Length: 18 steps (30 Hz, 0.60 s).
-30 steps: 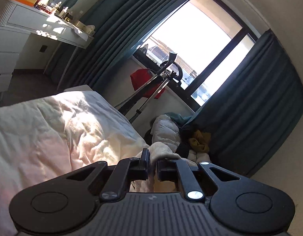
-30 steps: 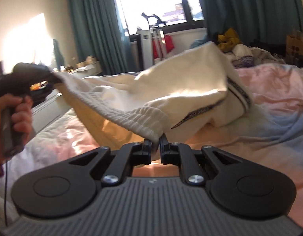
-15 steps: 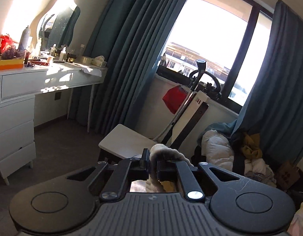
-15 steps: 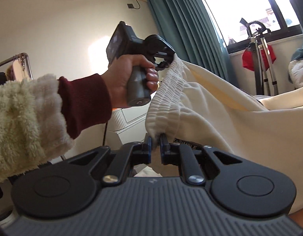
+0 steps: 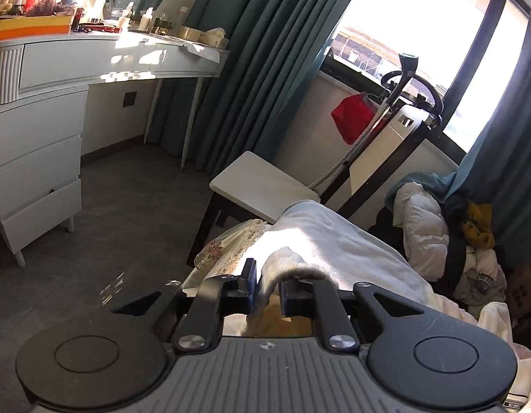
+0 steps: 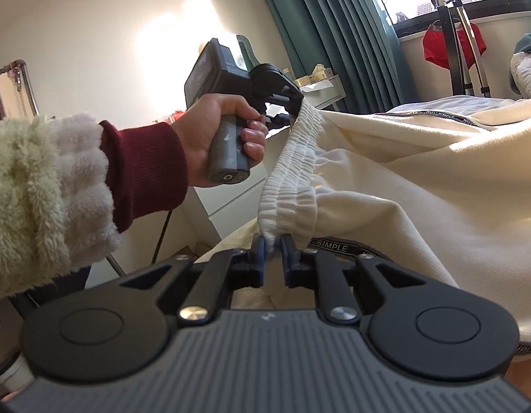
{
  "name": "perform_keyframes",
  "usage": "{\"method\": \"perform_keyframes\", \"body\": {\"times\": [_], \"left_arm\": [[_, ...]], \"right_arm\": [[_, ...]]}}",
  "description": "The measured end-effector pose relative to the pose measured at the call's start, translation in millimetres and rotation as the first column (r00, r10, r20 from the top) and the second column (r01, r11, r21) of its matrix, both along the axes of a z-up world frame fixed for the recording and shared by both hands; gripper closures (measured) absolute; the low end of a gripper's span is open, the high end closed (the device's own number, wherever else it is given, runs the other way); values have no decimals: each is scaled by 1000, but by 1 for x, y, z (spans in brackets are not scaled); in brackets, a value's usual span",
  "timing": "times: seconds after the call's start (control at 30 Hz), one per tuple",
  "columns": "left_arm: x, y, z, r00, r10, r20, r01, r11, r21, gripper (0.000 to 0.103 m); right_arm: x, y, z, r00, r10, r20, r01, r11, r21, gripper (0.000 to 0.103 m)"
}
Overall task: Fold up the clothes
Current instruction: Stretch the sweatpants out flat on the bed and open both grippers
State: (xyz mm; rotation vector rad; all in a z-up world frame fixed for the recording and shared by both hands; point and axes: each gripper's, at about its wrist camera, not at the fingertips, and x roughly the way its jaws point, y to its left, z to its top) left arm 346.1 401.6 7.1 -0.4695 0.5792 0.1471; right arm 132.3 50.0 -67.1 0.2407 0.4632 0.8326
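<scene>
Cream trousers [image 6: 420,186] with a ribbed elastic waistband [image 6: 293,175] and black lettered side stripe are held up, stretched between both grippers. My right gripper [image 6: 273,258] is shut on the near end of the waistband. My left gripper [image 6: 293,103], held by a hand in the right wrist view, grips the far end. In the left wrist view my left gripper [image 5: 267,289] is shut on the waistband fold [image 5: 286,261], and the cloth [image 5: 341,241] drapes away over the bed.
A white dressing table [image 5: 59,69] with bottles stands left. A white stool [image 5: 262,186], a garment steamer [image 5: 403,103] and a clothes pile [image 5: 454,234] stand by the teal curtains [image 5: 248,51]. A floral bed edge [image 5: 224,251] lies below.
Both grippers have lifted the trousers off the bed by the waistband. The left gripper has swung towards the dressing table; the waistband now stretches taut between the two.
</scene>
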Motion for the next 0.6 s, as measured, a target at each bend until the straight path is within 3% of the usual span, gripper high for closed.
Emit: {"method": "perform_keyframes", "body": {"times": [0.03, 0.07, 0.13, 0.23, 0.27, 0.43, 0.6], "left_arm": [[-11, -3, 4, 1000, -4, -6, 4, 1000, 5, 59], [-25, -9, 7, 1000, -11, -11, 11, 1000, 18, 52], [-53, -19, 15, 999, -25, -21, 26, 999, 42, 52], [-94, -35, 26, 998, -46, -36, 49, 996, 79, 42], [-108, -41, 29, 998, -53, -42, 56, 994, 91, 40], [-173, -107, 38, 986, -166, -17, 167, 977, 134, 38], [-208, -212, 36, 937, -347, 32, 340, 931, 135, 36]], "right_arm": [[-3, 0, 3, 1000, 2, -1, -2, 1000, -10, 86], [-7, -2, 5, 1000, 5, -5, -5, 1000, -21, 85], [-17, -7, 10, 1000, 9, -17, -10, 999, -53, 76], [-35, -24, 19, 999, 10, -43, -14, 996, -93, 37], [-46, -33, 24, 999, 5, -42, -9, 995, -104, 29], [-94, -93, 44, 999, -44, 9, 45, 985, -167, 31], [-112, -172, 57, 975, -218, 40, 221, 952, -210, 31]]}}
